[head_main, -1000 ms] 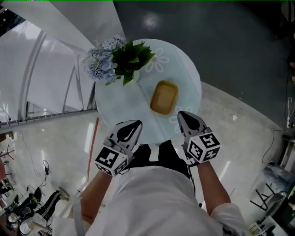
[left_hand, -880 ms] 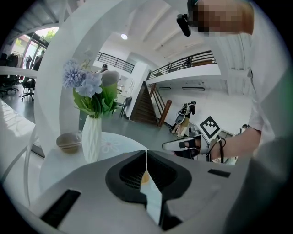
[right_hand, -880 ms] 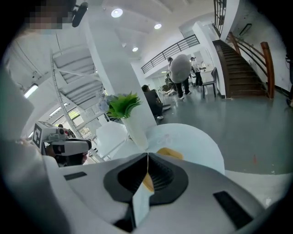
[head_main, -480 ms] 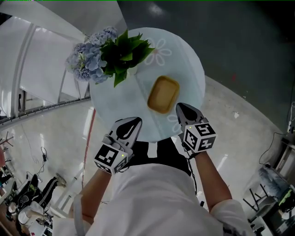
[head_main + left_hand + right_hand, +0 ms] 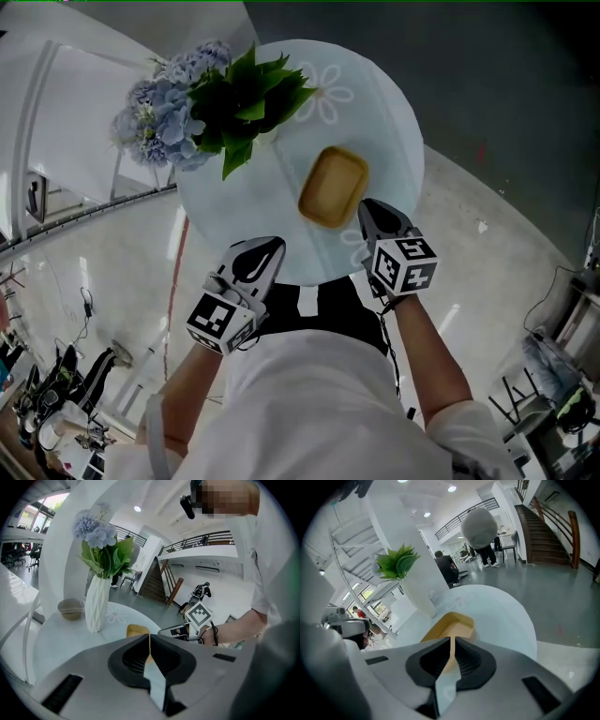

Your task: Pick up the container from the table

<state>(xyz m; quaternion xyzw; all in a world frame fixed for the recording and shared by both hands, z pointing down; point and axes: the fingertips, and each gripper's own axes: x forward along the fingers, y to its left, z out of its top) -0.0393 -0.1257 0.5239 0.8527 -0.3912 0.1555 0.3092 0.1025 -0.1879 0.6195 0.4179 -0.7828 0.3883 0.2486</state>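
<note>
A yellow rectangular container (image 5: 333, 187) lies open and empty on the round white table (image 5: 394, 122). My right gripper (image 5: 373, 210) hovers just to its near right, shut, with nothing between its jaws. In the right gripper view the container (image 5: 452, 624) lies straight ahead of the right gripper (image 5: 452, 641). My left gripper (image 5: 266, 247) is shut and empty at the table's near edge, left of the container. From the left gripper view, only a corner of the container (image 5: 137, 630) peeks over the left gripper (image 5: 149, 637).
A white ribbed vase (image 5: 97, 603) of blue flowers and green leaves (image 5: 202, 98) stands at the table's far left. A small tan bowl (image 5: 71, 608) sits behind it. The person's white shirt (image 5: 309, 403) fills the lower head view. Grey floor surrounds the table.
Both grippers have sunk toward the table. The right one has closed in on the container's near right corner; the left has dropped to the table's near edge.
</note>
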